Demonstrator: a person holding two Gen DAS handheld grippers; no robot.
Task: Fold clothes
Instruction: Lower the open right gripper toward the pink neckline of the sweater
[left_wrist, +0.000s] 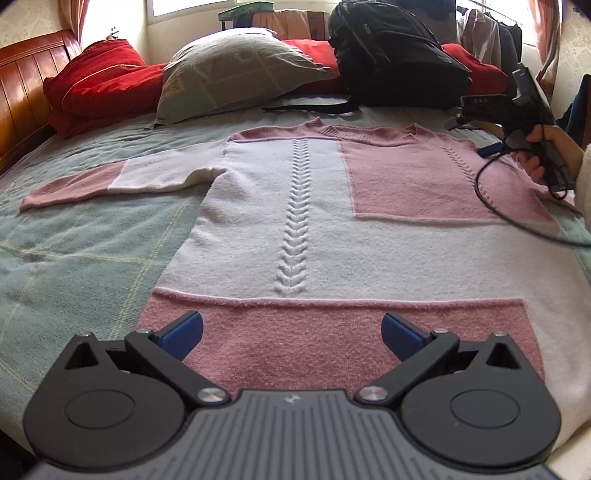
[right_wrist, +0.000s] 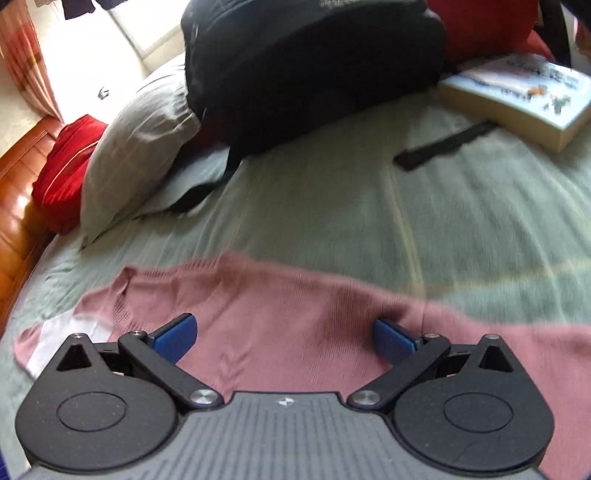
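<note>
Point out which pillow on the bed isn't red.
The grey-green checked pillow, lying between the red cushion by the wooden headboard and the black backpack; the others are red.

In your left wrist view the sweater (left_wrist: 295, 206) lies flat on the bed (left_wrist: 81, 251), filling the middle of the frame, hem at the bottom, collar toward the top, one sleeve (left_wrist: 110, 181) stretched out to the left. Behind the collar, along the upper frame, sit the pillow (left_wrist: 236, 70) at centre left and the backpack (left_wrist: 391, 51) to its right. Your left tongs (left_wrist: 291, 334) hang over the hem at the bottom centre. In your right wrist view, the right tongs (right_wrist: 284, 338) sit over the sweater, and a book (right_wrist: 517, 96) lies on the bed at upper right, beside the backpack.
</note>
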